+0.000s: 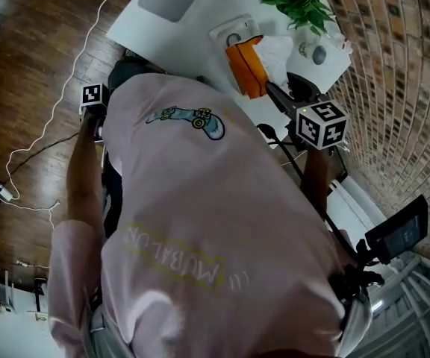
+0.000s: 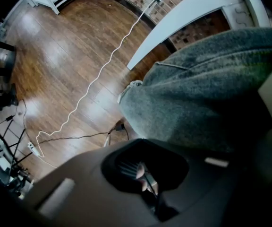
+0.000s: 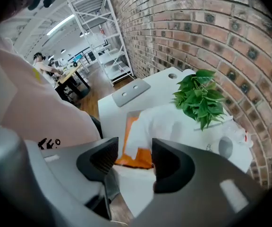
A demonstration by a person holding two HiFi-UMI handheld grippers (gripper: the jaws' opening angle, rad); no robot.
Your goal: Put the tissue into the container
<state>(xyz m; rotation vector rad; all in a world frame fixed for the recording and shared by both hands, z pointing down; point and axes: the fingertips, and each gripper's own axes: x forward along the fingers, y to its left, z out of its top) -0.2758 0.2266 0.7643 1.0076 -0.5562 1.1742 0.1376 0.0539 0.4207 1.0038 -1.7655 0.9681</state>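
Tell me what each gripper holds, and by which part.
Nothing is held. The right gripper stands open, with the tissue lying beyond its jaws over the orange container. The left gripper looks shut, with nothing between its jaws.

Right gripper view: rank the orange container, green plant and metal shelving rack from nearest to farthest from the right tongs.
1. Orange container, straight ahead, low centre.
2. Green plant, to the right.
3. Metal shelving rack, upper left, far background.

left gripper, jaws together, above wooden floor
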